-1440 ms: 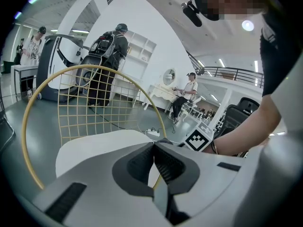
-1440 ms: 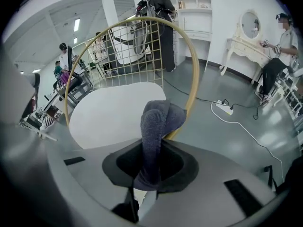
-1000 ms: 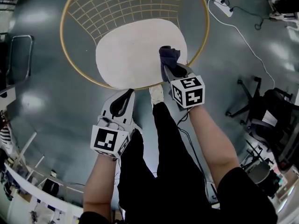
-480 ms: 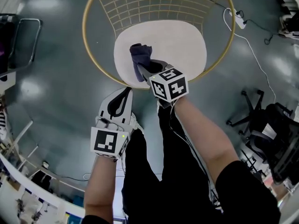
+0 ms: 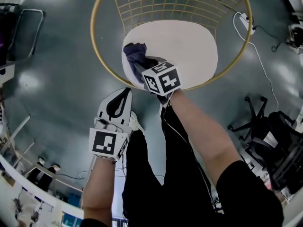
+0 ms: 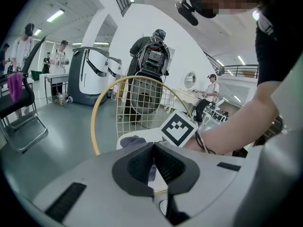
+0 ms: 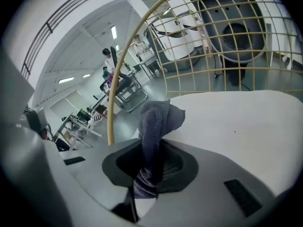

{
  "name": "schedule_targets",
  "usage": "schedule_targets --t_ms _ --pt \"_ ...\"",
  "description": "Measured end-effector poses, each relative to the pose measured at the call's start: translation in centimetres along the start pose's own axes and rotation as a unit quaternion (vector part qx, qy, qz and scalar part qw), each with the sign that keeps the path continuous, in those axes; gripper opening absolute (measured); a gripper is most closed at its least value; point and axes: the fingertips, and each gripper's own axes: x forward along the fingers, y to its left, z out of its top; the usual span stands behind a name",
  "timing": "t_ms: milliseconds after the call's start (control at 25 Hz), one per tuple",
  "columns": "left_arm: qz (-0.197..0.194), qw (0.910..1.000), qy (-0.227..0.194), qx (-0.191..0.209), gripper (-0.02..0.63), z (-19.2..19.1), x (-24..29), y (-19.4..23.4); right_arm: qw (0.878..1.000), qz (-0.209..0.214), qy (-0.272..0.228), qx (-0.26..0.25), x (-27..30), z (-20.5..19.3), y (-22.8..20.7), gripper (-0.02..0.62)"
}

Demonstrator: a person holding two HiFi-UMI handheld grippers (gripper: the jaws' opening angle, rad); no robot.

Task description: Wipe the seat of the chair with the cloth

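Right gripper (image 7: 150, 167) clamped on cloth (image 7: 158, 119) — dark bunch pinched at lower end, free wad poking out ahead of jaws, so fabric rather than plastic meets seat (image 5: 189, 46). Cloth rests on seat's near-left edge, close to gold hoop of chair (image 5: 161, 4). Left gripper (image 5: 122, 96) jaws together, nothing between — held low over floor (image 5: 57, 79), apart from chair, likely to keep clear of wiping arm. Bare seat lies mostly to right; stroke probably heads there.

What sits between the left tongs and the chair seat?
Only the chair's gold rim, with grey floor showing through; the head view shows it.
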Motion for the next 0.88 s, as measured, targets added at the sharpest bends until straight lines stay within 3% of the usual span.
schedule_targets --t_ms 400,880 --pt "-0.025 0.9997 0.005 -0.003 0.017 -0.1 2.5 -1.9 0.995 -0.098 0.015 0.005 -3.7 -2.1 -7.6 0.075" --pt "-0.072 0.9973 0.013 0.013 0.017 0.7 6.4 -6.1 0.976 -0.215 0.025 0.016 -12.5 -4.8 -18.2 0.075"
